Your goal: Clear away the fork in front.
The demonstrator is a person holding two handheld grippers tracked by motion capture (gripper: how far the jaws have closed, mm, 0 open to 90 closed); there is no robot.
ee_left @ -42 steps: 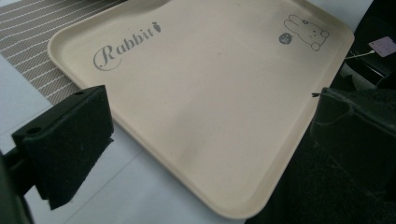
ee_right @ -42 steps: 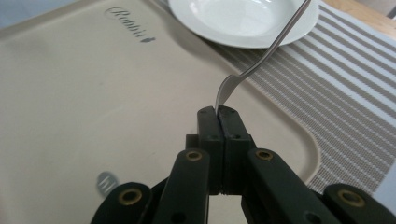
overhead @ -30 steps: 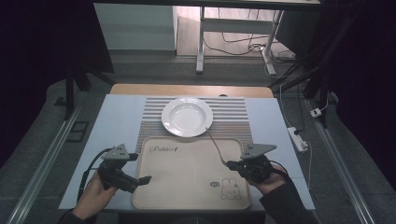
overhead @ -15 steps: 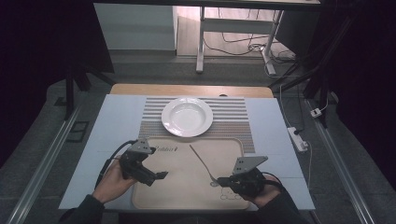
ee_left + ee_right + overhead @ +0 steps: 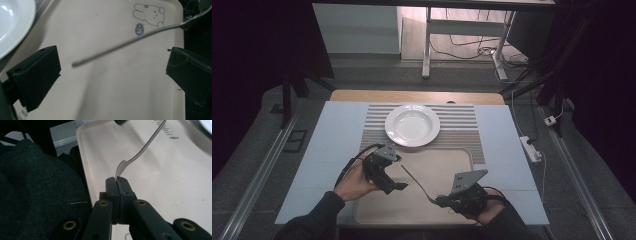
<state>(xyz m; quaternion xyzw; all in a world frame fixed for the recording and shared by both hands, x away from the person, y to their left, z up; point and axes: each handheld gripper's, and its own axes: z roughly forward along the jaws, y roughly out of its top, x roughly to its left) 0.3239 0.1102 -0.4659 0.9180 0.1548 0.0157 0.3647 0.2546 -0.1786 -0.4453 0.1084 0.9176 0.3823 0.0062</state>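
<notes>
Right gripper (image 5: pixel 443 201): jaws pressed together on the bowl end of the spoon (image 5: pixel 417 183); in the right gripper view (image 5: pixel 117 179) only the very edge of the bowl sits between the pads.
Left gripper (image 5: pixel 398 186): jaws wide apart, nothing between them; in the left gripper view the free end of the spoon handle (image 5: pixel 105 52) lies in the gap, touching neither pad.
Spoon: held over the tray (image 5: pixel 447 165), handle slanting up and away from the right gripper toward the plate (image 5: pixel 412 124); from the high view I cannot tell whether the handle tip touches the tray or floats above it.
Tray: beige, with a rabbit drawing (image 5: pixel 150 13) at the corner near the right gripper; it lies just on the person's side of the plate, on a striped mat (image 5: pixel 462 131).
Risk, grip: the pinch is thin and at one end, so the long handle can likely swing or twist in the pads and the spoon may drop onto the tray.
Risk, handover: if the left gripper shuts off-centre it may knock the handle sideways and lever the bowl out of the right gripper.
Risk, release: letting go on the right before the left pads hold firmly would let the spoon fall.
Risk, plate: the handle points toward the plate, so a forward push could probably strike its rim.
</notes>
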